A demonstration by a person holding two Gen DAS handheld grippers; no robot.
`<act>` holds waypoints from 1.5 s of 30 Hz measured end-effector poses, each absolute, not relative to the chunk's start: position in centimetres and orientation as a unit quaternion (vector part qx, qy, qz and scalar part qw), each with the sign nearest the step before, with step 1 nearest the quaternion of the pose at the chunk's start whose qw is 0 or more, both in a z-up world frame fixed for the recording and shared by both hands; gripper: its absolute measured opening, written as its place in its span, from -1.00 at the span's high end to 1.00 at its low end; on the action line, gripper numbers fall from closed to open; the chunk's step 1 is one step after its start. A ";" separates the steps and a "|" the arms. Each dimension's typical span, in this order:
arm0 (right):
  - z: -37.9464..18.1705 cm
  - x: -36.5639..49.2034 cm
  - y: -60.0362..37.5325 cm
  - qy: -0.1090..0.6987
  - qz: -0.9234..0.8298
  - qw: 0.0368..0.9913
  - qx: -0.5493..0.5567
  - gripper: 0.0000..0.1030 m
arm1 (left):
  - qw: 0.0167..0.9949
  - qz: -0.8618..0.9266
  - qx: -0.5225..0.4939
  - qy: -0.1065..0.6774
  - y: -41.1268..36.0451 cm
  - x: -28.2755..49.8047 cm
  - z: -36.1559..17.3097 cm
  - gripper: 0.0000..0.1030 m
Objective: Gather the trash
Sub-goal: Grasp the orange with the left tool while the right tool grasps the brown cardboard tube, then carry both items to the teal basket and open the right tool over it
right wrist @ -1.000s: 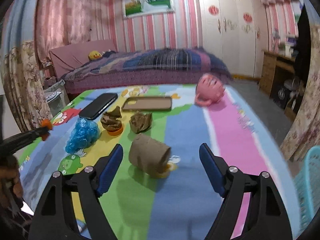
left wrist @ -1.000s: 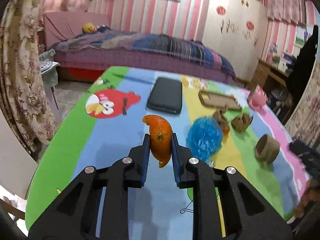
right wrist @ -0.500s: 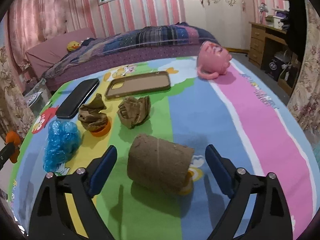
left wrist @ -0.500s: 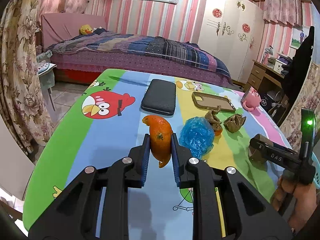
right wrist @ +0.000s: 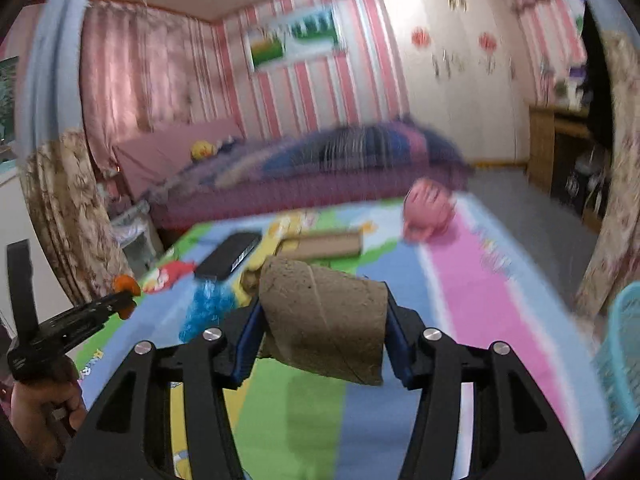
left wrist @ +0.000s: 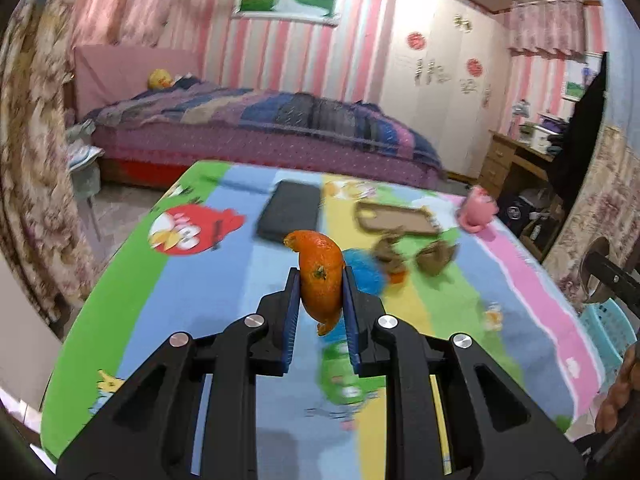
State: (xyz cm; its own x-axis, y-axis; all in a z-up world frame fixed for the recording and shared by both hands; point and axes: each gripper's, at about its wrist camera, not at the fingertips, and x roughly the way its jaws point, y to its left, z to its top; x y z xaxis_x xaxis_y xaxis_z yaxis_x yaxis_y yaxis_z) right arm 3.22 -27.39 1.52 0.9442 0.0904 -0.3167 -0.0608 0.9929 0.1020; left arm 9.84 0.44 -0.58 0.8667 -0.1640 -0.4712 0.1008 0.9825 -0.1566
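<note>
My left gripper [left wrist: 320,296] is shut on an orange peel [left wrist: 322,276] and holds it above the colourful table [left wrist: 192,304]. My right gripper [right wrist: 322,320] is shut on a brown cardboard roll [right wrist: 324,320] lifted off the table. A crumpled blue plastic wrapper [left wrist: 366,274] and two brown paper scraps [left wrist: 434,256] lie on the table past the peel. The wrapper also shows in the right wrist view [right wrist: 210,308]. The left gripper with the peel shows at the left of the right wrist view [right wrist: 124,296].
A black phone [left wrist: 290,210], a brown phone case [left wrist: 394,218] and a pink piggy bank [left wrist: 478,208] lie at the table's far side. A turquoise basket [right wrist: 622,356] stands off the table's right edge. A bed [left wrist: 260,132] is behind.
My right gripper has closed on the cardboard roll and lifted it off the table. The left gripper still holds the peel and has risen a little.
</note>
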 end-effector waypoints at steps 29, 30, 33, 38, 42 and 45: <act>1.9 -11.1 -55.7 0.065 -0.235 0.949 0.200 -0.07 | 0.903 -0.377 0.036 0.204 -40.1 5.6 6.4 0.61; 1.8 -11.0 -56.1 0.069 -0.239 0.948 0.197 -0.07 | 0.901 -0.380 0.038 0.205 -40.4 5.5 6.2 0.61; 1.3 -10.7 -56.8 0.078 -0.250 0.946 0.193 -0.07 | 0.899 -0.383 0.042 0.208 -40.9 5.3 5.8 0.61; 0.3 -10.4 -57.4 0.088 -0.260 0.940 0.204 -0.33 | 0.896 -0.385 0.048 0.218 -41.5 5.6 5.4 0.61; 0.1 -11.3 -57.6 0.061 -0.264 0.936 0.223 -0.52 | 0.893 -0.388 0.047 0.223 -41.7 5.7 5.4 0.60; 0.6 -12.3 -57.5 0.034 -0.284 0.932 0.221 -0.53 | 0.890 -0.392 0.050 0.226 -42.1 5.7 5.3 0.60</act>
State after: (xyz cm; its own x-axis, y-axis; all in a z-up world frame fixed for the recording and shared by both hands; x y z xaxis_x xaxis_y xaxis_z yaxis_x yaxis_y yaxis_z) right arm -12.33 -57.48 0.56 0.8358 -0.5152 -0.1900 0.5456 0.7401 0.3932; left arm 5.75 -42.11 5.31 0.5907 -0.6753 -0.4417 0.7201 0.6881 -0.0890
